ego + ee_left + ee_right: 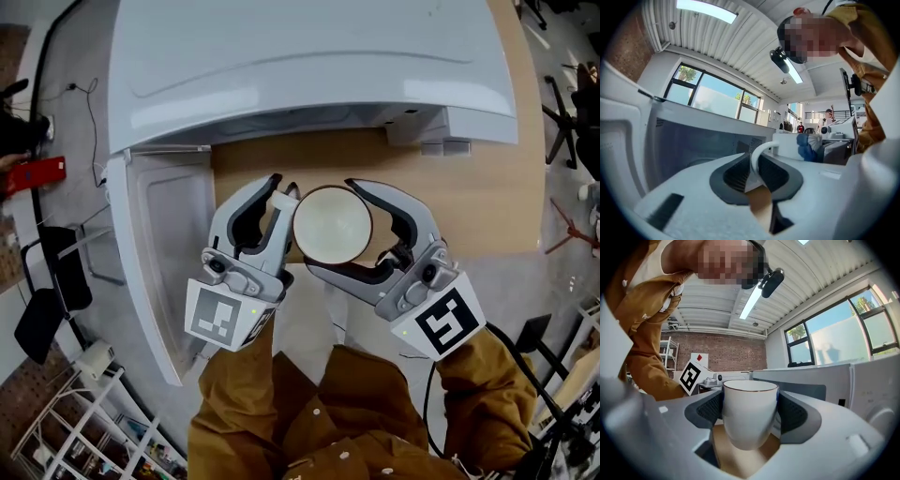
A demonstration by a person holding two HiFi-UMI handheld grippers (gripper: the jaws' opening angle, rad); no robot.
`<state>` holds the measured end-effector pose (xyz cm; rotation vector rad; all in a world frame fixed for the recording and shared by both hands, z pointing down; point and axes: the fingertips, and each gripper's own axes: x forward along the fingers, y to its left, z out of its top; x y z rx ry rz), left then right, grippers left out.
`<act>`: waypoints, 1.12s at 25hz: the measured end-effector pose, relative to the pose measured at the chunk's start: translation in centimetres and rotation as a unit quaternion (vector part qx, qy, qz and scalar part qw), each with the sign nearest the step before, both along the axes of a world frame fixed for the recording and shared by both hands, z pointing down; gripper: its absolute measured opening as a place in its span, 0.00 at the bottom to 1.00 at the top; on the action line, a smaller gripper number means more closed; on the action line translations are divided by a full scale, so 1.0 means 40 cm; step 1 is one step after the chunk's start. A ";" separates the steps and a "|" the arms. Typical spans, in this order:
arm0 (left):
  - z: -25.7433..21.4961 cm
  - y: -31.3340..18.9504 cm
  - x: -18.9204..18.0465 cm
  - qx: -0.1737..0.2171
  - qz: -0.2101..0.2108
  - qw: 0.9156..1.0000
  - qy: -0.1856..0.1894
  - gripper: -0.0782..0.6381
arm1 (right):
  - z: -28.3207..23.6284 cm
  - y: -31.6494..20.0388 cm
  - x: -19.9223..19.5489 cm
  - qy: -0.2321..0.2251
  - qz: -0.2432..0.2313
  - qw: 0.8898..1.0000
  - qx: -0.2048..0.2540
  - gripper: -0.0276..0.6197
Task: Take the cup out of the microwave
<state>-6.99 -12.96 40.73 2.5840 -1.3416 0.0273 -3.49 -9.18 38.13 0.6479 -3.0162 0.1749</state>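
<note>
The right claw [750,411], wide, clamps the white cup [331,225] in front of the microwave [309,66]; the left claw [757,169], narrow, pinches its handle [753,154]. Judged rigid, slippery, fragile, light.

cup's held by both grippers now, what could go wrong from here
1. The right gripper clamps the cup's smooth, tapering body, so it may slide down out of the grip.
2. The left gripper pinches only the thin handle. If the two grippers drift apart or twist, the handle could be strained or pulled free.
3. The open microwave door stands close on the left, and a swing that way might knock it.
</note>
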 end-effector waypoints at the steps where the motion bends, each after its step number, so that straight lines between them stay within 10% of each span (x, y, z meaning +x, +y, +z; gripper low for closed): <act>1: -0.012 0.001 0.005 0.004 0.002 1.000 -0.004 0.18 | -0.010 0.001 0.001 0.001 -0.003 1.000 0.003 0.62; 23: -0.289 -0.011 -0.025 0.039 -0.058 0.997 0.032 0.17 | -0.262 0.005 0.088 -0.009 0.038 0.998 0.048 0.72; 28: -0.335 0.019 -0.041 0.041 -0.059 0.997 0.033 0.17 | -0.309 -0.034 0.209 -0.059 0.128 0.990 0.026 0.51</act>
